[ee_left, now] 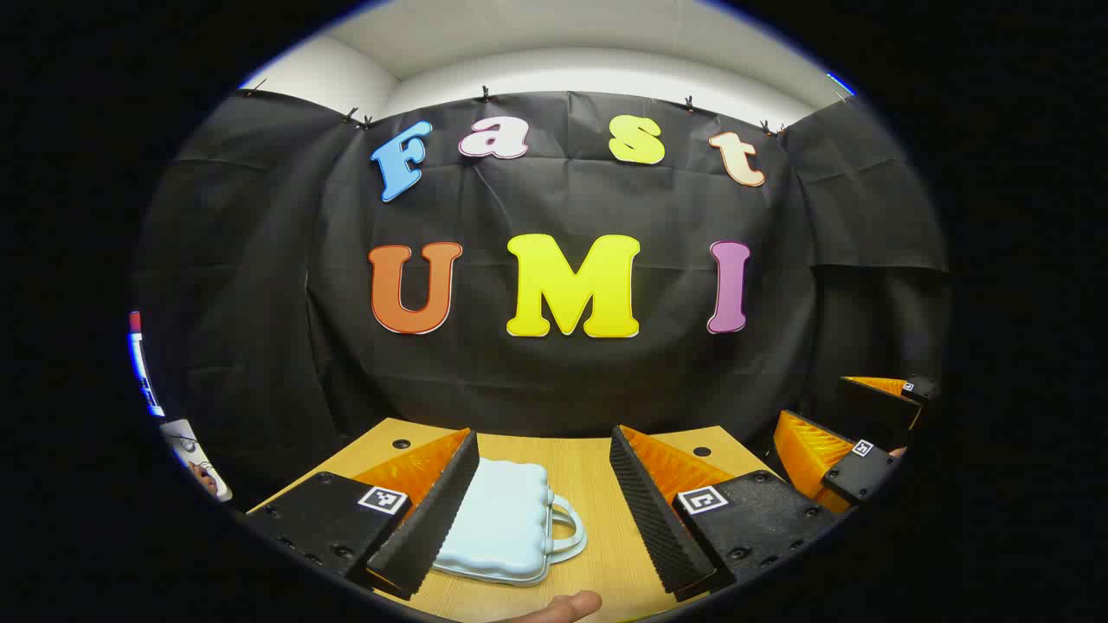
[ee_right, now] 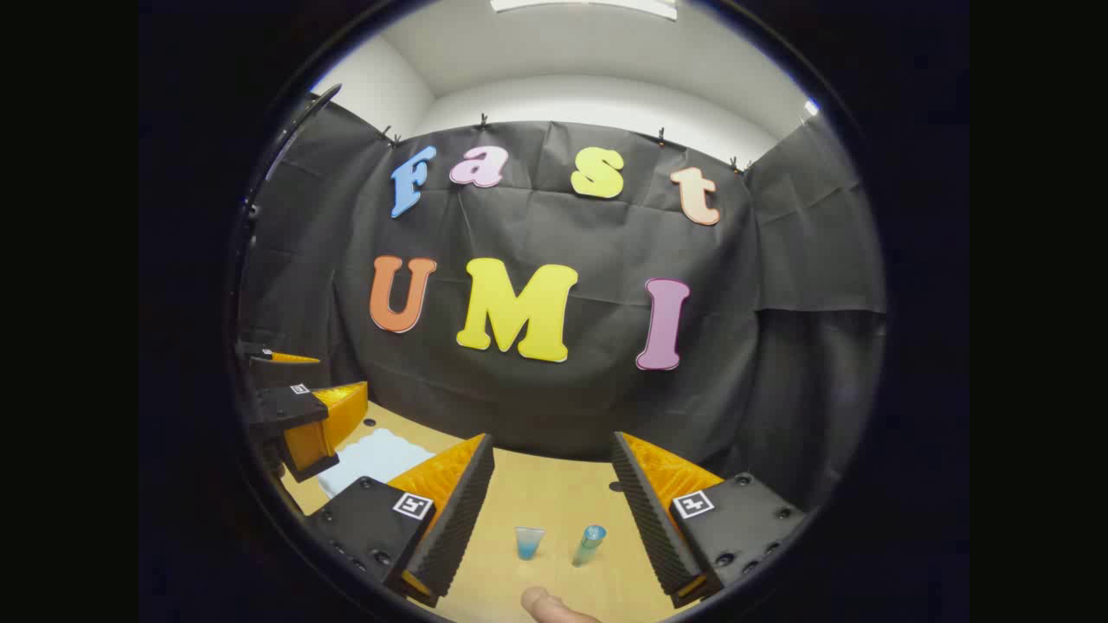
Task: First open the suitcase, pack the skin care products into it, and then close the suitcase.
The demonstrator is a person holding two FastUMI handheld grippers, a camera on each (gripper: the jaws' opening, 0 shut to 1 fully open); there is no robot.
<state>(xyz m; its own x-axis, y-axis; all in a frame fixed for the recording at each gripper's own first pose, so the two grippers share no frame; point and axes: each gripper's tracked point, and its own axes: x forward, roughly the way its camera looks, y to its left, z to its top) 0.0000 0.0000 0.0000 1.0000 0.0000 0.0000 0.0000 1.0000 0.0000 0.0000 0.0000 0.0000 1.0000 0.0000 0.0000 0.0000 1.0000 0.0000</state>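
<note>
A small pale-blue suitcase (ee_left: 506, 523) lies flat and closed on the wooden table (ee_left: 597, 472), its handle pointing right. My left gripper (ee_left: 541, 515) hovers above it, open, with nothing between its fingers. In the right gripper view, a small blue-capped jar (ee_right: 529, 542) and a slim blue-green tube (ee_right: 588, 545) stand on the table (ee_right: 554, 484) between the open fingers of my right gripper (ee_right: 550, 519), which holds nothing. The suitcase (ee_right: 372, 459) appears at the left there, under the left gripper (ee_right: 303, 415). The right gripper (ee_left: 853, 446) shows at the right edge of the left gripper view.
The black cloth wall closes the back of the table. A fingertip (ee_left: 563, 607) shows at the bottom of the left gripper view and another fingertip (ee_right: 545, 604) at the bottom of the right gripper view. Small round holes (ee_left: 401, 444) mark the table's far corners.
</note>
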